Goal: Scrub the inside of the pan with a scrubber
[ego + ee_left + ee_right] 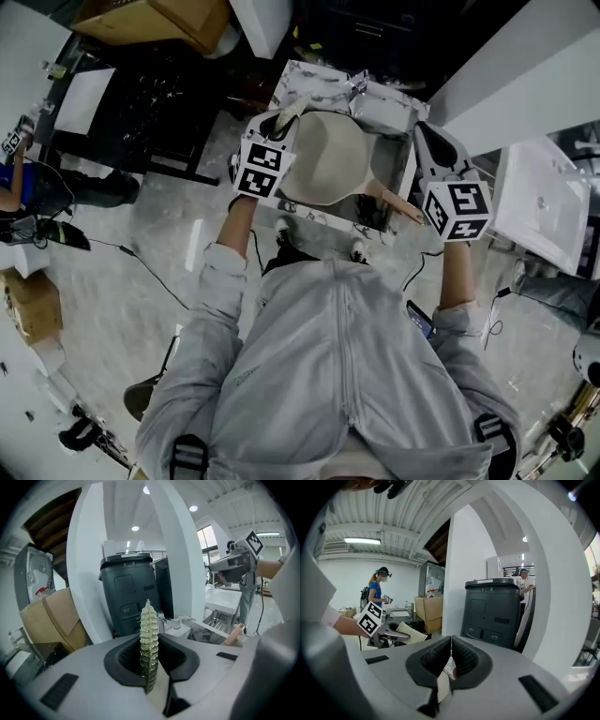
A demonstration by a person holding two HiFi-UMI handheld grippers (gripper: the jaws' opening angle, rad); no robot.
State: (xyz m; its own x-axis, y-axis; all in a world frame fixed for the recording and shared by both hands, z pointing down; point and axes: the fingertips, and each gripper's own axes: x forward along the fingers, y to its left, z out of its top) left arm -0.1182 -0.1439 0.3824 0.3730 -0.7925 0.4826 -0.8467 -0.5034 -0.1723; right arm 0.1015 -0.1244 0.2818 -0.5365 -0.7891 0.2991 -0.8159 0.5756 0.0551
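The pan [328, 155] lies in the basin [389, 105], its handle [392, 202] pointing toward the right gripper [451, 654]. That gripper's jaws are pressed together on nothing, likely free to steady the pan. The left gripper [150, 660] is clamped on the scrubber [148, 625] edge-on, by the pan's left rim and poised to scrub.

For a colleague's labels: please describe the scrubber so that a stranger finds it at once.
Find the sink in front of the person, with the pale pan in it. By the pan's left edge is the left gripper; the scrubber stands edge-on between its jaws. Only it is greenish-gold knitted mesh.
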